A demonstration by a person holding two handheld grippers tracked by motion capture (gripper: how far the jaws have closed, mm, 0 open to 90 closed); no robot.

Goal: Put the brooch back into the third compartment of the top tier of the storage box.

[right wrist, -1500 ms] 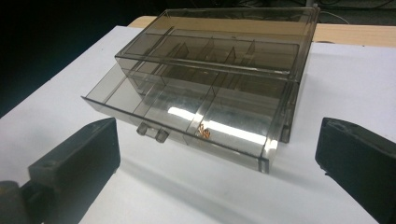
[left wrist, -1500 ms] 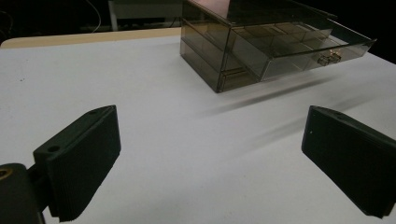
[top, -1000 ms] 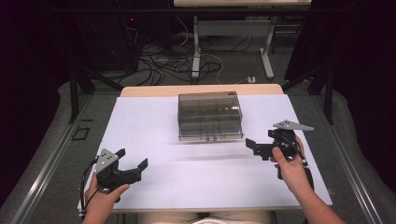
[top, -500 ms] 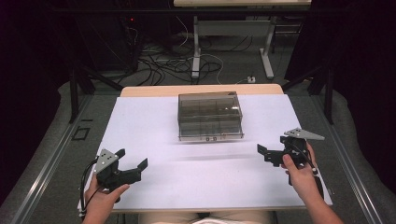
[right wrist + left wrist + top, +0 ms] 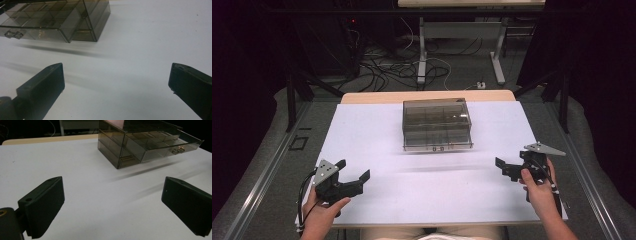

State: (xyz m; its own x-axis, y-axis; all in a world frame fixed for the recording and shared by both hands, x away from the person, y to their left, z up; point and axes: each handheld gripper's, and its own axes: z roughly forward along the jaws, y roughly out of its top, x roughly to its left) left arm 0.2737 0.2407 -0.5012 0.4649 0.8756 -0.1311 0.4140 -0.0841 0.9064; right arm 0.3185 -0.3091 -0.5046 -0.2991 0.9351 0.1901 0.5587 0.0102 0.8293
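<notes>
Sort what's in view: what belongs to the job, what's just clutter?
In play: smoky clear drawer box, top drawer pulled part-way out; left gripper and right gripper, both open.
Clutter: floor cables, table legs beyond the table.

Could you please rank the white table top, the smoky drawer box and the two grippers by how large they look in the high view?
1. White table top, by far the largest.
2. Smoky drawer box.
3. Left gripper and right gripper: they look about alike, so I would not rank one above the other.

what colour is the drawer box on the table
Smoky grey-brown, see-through plastic; the drawer box shows best in the left gripper view.
</notes>
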